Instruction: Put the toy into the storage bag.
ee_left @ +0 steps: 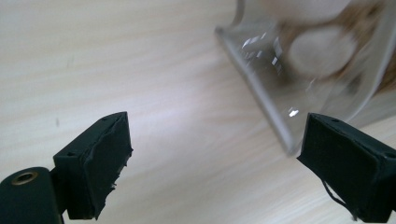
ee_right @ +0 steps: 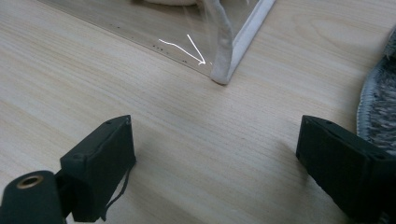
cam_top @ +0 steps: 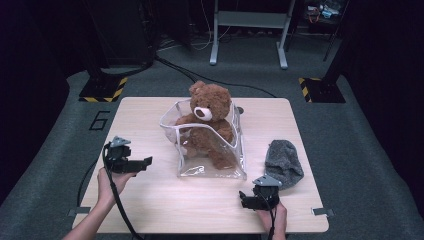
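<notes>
A brown teddy bear (cam_top: 210, 115) sits upright inside a clear plastic bag (cam_top: 212, 150) at the middle of the wooden table (cam_top: 165, 205). To the left of the bag, my left gripper (cam_top: 145, 162) points at it, open with nothing between its fingers. In the left gripper view the bag's near edge (ee_left: 261, 88) lies just beyond the open gripper (ee_left: 215, 140), and a pale bear paw (ee_left: 322, 51) shows through the plastic. My right gripper (cam_top: 245, 199) rests near the table's front edge, open and empty. The right gripper view has a bag corner (ee_right: 224, 60) ahead of the gripper (ee_right: 215, 144).
A grey knitted hat (cam_top: 284, 161) lies right of the bag, close behind my right gripper; its edge (ee_right: 380, 107) lies beside the right jaw. A metal stand (cam_top: 247, 30) and cables are on the floor beyond the table.
</notes>
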Demonstrator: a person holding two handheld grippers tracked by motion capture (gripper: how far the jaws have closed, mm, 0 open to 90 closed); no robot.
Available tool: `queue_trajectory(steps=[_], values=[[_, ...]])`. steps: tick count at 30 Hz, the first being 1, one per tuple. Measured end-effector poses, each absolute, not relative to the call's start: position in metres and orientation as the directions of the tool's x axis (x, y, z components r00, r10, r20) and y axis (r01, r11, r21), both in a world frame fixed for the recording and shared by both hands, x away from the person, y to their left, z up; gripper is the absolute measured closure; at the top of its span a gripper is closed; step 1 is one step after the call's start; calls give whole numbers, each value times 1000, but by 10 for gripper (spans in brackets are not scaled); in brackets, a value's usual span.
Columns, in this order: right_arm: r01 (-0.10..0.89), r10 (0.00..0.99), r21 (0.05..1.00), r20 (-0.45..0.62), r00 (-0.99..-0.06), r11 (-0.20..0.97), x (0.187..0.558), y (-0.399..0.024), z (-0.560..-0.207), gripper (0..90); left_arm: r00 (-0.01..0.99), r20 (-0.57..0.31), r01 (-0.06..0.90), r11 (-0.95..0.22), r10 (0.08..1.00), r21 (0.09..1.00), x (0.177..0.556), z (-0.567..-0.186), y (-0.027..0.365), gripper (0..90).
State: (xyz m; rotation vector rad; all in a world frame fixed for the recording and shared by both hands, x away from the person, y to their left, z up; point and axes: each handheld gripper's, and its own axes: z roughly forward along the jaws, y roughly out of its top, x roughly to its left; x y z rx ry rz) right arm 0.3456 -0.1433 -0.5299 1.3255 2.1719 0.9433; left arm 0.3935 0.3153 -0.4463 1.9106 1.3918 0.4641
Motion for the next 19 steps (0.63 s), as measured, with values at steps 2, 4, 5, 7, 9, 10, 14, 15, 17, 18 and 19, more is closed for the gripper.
queue_trajectory(steps=[2, 4, 5, 7, 9, 10, 14, 15, 17, 18, 19], values=[[602, 891, 734, -8, -454, 314, 346, -143, -530, 106, 357, -102, 688, -188, 929, 701, 388, -463, 321, 74], [602, 891, 734, -8, -454, 314, 346, -143, -530, 107, 345, -107, 713, -186, 933, 676, 382, -481, 324, 73], [602, 891, 734, -8, -454, 314, 346, -143, -530, 106, 345, -93, 718, -199, 934, 667, 380, -491, 325, 68], [602, 891, 734, -8, -455, 314, 346, -143, -530, 106, 330, -99, 728, -186, 939, 660, 375, -506, 326, 56], [602, 890, 735, -7, -456, 314, 345, -143, -530, 106, 326, -89, 727, -190, 941, 659, 372, -517, 327, 46], [602, 890, 734, -7, -456, 314, 345, -143, -530, 106, 328, -82, 729, -197, 941, 656, 370, -521, 327, 41], [601, 890, 735, -7, -456, 314, 345, -143, -530, 106, 317, -41, 685, -199, 948, 701, 365, -527, 323, 26], [602, 890, 735, -7, -456, 313, 345, -143, -530, 106, 316, -32, 678, -202, 948, 707, 364, -529, 322, 24], [602, 890, 735, -6, -455, 313, 345, -143, -530, 106, 321, 2, 653, -223, 947, 724, 361, -532, 321, 19], [602, 890, 735, -6, -456, 313, 345, -143, -530, 106, 318, 1, 652, -219, 948, 726, 361, -533, 320, 17], [601, 890, 735, -7, -456, 314, 345, -143, -530, 106, 319, 0, 654, -220, 948, 724, 361, -532, 321, 17]])
